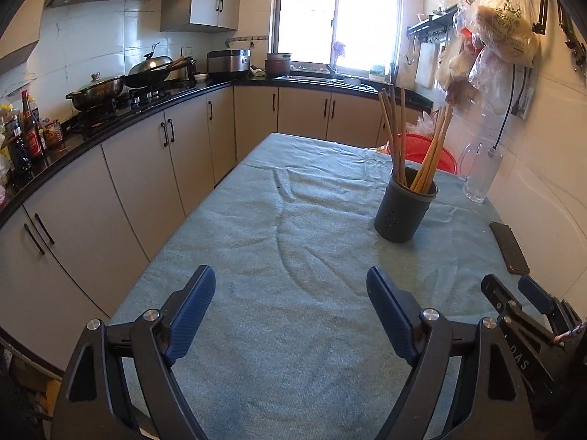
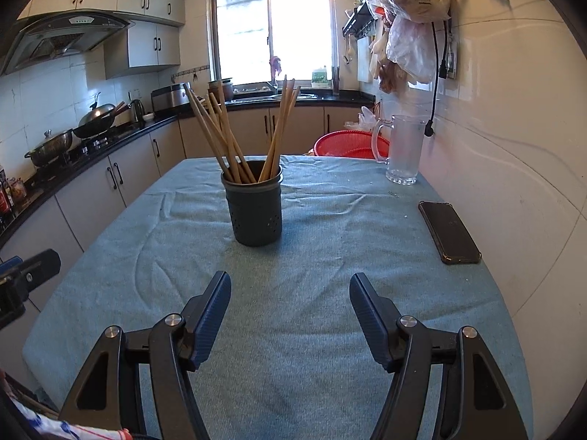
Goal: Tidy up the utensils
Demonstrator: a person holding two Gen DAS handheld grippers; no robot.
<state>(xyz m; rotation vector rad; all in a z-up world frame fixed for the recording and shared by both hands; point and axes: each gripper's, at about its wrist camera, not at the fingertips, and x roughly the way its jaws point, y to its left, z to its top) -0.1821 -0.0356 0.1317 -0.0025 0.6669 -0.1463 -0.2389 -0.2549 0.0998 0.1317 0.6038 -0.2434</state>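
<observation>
A dark grey perforated holder [image 1: 403, 209] stands upright on the blue-green tablecloth [image 1: 293, 220] and holds several wooden chopsticks [image 1: 400, 135]. In the right wrist view the holder [image 2: 255, 205] stands straight ahead with its chopsticks [image 2: 234, 135] fanned out. My left gripper [image 1: 290, 278] is open and empty, low over the near part of the cloth, with the holder ahead to its right. My right gripper [image 2: 290, 286] is open and empty, a short way in front of the holder. The right gripper also shows in the left wrist view [image 1: 510, 289] at the right edge.
A black phone [image 2: 449, 233] lies on the cloth near the right wall. A clear glass pitcher [image 2: 403, 150] stands at the far right corner, a red basket [image 2: 348, 143] behind it. Kitchen cabinets and a counter with pots [image 1: 99, 90] run along the left. Bags [image 1: 502, 25] hang on the right wall.
</observation>
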